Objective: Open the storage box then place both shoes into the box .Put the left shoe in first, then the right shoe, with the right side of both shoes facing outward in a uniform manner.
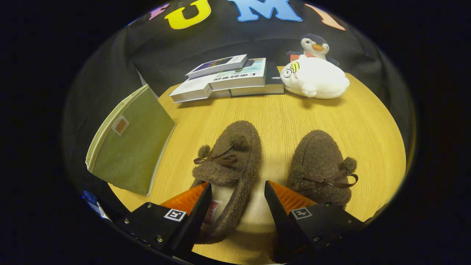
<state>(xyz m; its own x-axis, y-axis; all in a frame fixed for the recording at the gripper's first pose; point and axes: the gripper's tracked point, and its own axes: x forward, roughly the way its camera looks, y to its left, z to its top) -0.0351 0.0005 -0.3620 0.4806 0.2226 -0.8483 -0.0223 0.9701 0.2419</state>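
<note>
Two fuzzy brown slippers with small bows lie side by side on the wooden table (279, 110), toes pointing away from me. The left shoe (230, 162) has its heel end and right side wall between my fingers. The right shoe (320, 162) lies just beyond my right finger. My gripper (238, 191) is open, its fingers standing to either side of the left shoe's heel rim without pressing on it. The green fabric storage box (130, 147) stands at the table's left edge, beyond my left finger, with its flat lid side turned toward me.
A stack of books (230, 77) lies at the table's far side. A white plush seal (314, 79) sits to the right of the books, with a plush penguin (314, 46) behind it. Bare wood shows between the shoes and the books.
</note>
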